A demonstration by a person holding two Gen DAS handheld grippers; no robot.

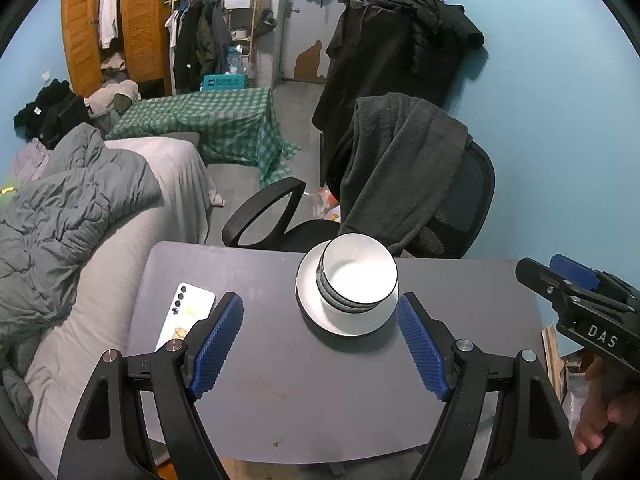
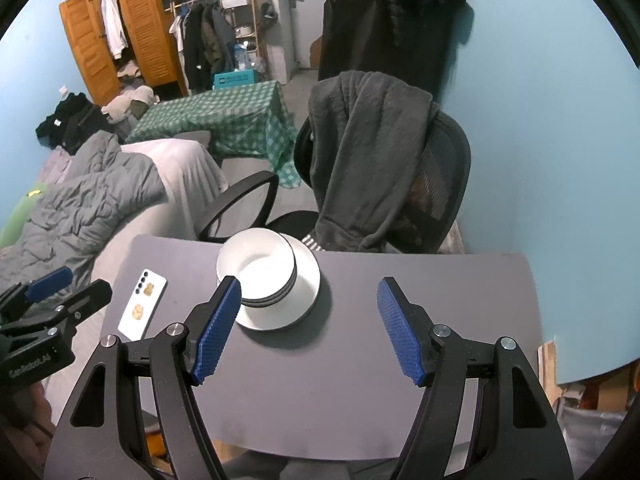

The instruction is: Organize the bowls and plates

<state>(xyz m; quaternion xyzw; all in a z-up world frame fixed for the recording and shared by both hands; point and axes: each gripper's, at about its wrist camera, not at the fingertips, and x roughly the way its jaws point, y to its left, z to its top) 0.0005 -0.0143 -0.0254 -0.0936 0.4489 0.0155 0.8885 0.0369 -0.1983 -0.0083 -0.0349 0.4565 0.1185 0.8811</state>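
Observation:
A stack of white bowls with dark rims (image 1: 358, 280) (image 2: 258, 272) sits on white plates (image 1: 310, 302) (image 2: 306, 292) near the far edge of the grey table (image 1: 280, 392) (image 2: 340, 392). My left gripper (image 1: 320, 334) hovers above the table just in front of the stack, open, with nothing between its blue pads. My right gripper (image 2: 310, 318) is open too and holds nothing; the stack lies ahead of its left finger. Each gripper shows at the edge of the other's view: the right one (image 1: 580, 300), the left one (image 2: 48, 312).
A white phone (image 1: 186, 316) (image 2: 143, 304) lies face down on the table's left part. Behind the table stands a black office chair (image 1: 400, 200) (image 2: 380, 184) draped with a dark garment. A bed with a grey quilt (image 1: 80, 208) runs along the left.

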